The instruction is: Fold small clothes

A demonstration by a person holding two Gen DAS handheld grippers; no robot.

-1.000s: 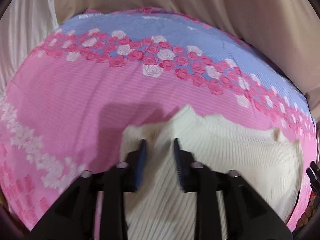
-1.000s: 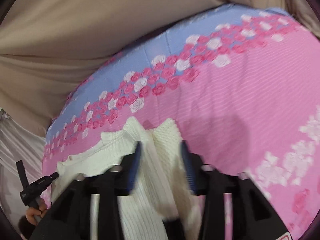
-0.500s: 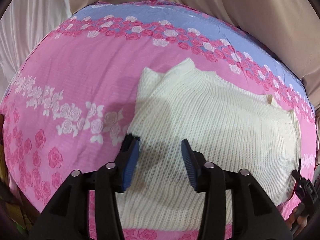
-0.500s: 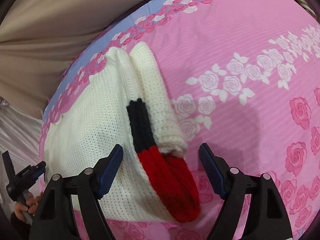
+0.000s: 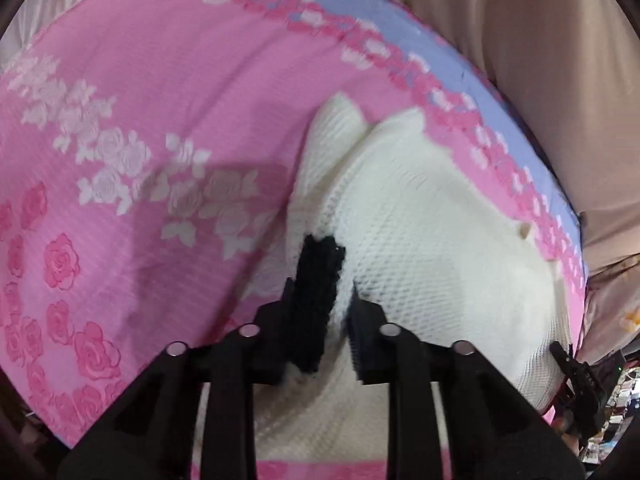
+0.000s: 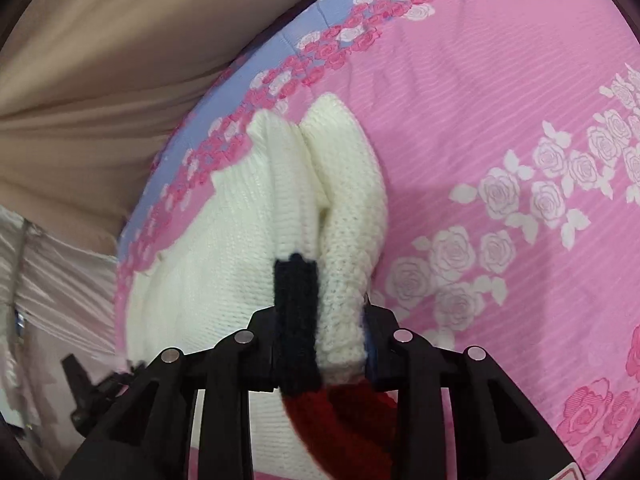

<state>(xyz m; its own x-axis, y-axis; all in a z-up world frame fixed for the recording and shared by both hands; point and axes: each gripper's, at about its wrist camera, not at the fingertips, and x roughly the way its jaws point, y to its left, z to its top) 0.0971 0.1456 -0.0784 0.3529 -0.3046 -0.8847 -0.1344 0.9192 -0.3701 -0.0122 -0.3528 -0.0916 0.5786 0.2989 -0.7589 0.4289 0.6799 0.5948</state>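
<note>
In the left wrist view, the pink rose-printed sheet (image 5: 152, 92) fills the space to the left of the fingers and beyond them, its lilac border running along the far edge against a beige curtain (image 5: 520, 20). The left gripper (image 5: 320, 300) has just been closing – its fingers now pinch a fold of the cream sweater (image 5: 432, 240), with the black band (image 5: 318, 276) of knit bunched between them and lying against the left pad. The rest of the sweater spreads out ahead and to the right of the fingers, flat on the sheet. In the right wrist view, the sweater body lies ahead and to the left of the fingers, and the right gripper (image 6: 320, 324) has also just been closing – its pads press on a sleeve (image 6: 348, 200), squeezing the black band and the cream knit side by side. A red cuff (image 6: 340, 420) hangs below the fingers, close to the camera, and the sheet stretches away to their right.
</note>
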